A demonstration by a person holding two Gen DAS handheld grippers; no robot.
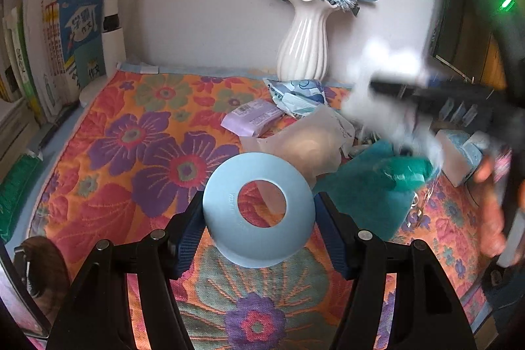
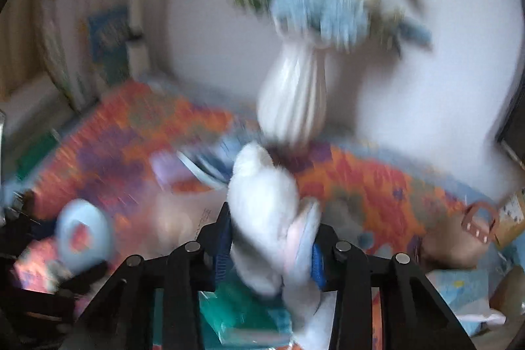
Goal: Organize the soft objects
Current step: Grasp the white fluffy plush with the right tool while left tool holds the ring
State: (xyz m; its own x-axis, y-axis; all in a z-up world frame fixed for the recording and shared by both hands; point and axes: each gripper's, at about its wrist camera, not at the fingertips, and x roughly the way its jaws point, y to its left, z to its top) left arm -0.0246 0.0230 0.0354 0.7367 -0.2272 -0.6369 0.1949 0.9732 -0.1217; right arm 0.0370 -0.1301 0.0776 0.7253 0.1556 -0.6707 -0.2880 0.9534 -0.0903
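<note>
Left gripper (image 1: 259, 228), angled down at lower centre, clamps a pale blue ring (image 1: 259, 209) between 2 fingers. Right gripper (image 2: 269, 246), blurred, angled down, pinches a white plush toy (image 2: 262, 205).

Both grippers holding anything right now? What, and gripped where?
Left gripper: blue ring, pinched across its outer rim. Right gripper: white plush toy, clamped around its middle; blur hides the exact part.
</note>
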